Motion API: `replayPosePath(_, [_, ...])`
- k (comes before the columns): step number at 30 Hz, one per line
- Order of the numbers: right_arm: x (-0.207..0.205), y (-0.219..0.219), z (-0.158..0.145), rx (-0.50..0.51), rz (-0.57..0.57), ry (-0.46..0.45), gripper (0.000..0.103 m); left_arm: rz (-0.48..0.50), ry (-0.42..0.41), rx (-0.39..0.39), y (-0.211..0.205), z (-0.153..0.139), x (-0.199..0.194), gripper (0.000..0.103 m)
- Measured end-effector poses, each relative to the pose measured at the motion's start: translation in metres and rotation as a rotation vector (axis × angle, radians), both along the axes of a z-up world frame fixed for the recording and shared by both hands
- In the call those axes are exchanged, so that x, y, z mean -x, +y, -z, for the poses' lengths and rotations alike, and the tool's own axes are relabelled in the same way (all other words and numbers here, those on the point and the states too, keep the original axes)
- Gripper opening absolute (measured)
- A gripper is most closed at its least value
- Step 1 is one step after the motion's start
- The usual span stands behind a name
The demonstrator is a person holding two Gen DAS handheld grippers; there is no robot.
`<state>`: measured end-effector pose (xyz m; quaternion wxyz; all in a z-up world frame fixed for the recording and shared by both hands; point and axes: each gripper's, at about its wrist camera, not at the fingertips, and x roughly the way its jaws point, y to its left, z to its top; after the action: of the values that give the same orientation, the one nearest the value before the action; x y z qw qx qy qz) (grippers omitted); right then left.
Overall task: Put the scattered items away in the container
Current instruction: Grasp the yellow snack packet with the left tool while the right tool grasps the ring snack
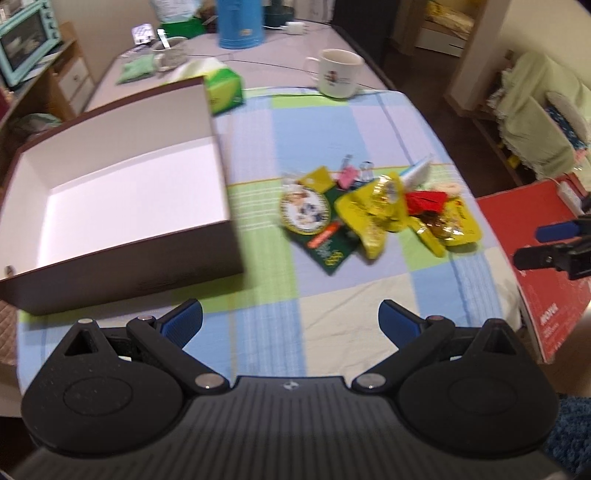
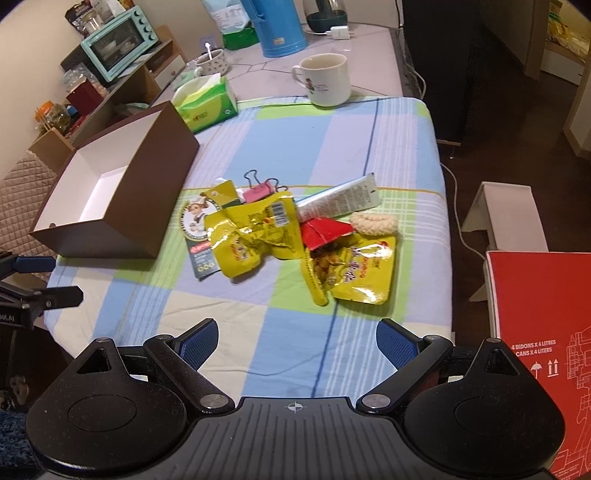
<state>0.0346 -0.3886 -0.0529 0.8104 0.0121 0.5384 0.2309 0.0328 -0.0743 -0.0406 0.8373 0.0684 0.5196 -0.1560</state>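
A brown box (image 1: pixel 122 254) (image 2: pixel 151 184) with a white, empty inside sits on the left of the checked cloth. To its right lies a pile: yellow snack packets (image 2: pixel 255 236) (image 1: pixel 373 221), a red wrapper (image 2: pixel 321 230), a pink binder clip (image 2: pixel 256 192) (image 1: pixel 345 177), a white tube (image 2: pixel 343 199), a cream braided ring (image 2: pixel 373 223) and a green card with a round picture (image 1: pixel 306 210) (image 2: pixel 195 221). My left gripper (image 1: pixel 291 321) is open above the near cloth, short of the pile. My right gripper (image 2: pixel 297 347) is open too, nothing between its fingers.
A white mug (image 2: pixel 327 79) (image 1: pixel 338 74), a green tissue pack (image 2: pixel 205 101) and a blue flask (image 2: pixel 277 27) stand farther back on the table. A red carton (image 2: pixel 539 350) stands off the table's right edge. A mint toaster oven (image 2: pixel 118 42) sits on shelves at the left.
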Motion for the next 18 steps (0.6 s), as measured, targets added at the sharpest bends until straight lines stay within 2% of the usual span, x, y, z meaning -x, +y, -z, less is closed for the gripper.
replayPosePath(18, [-0.027, -0.035, 0.023, -0.034, 0.072, -0.025, 0.095, 0.074, 0.034, 0.09, -0.053, 0.035, -0.029, 0.097])
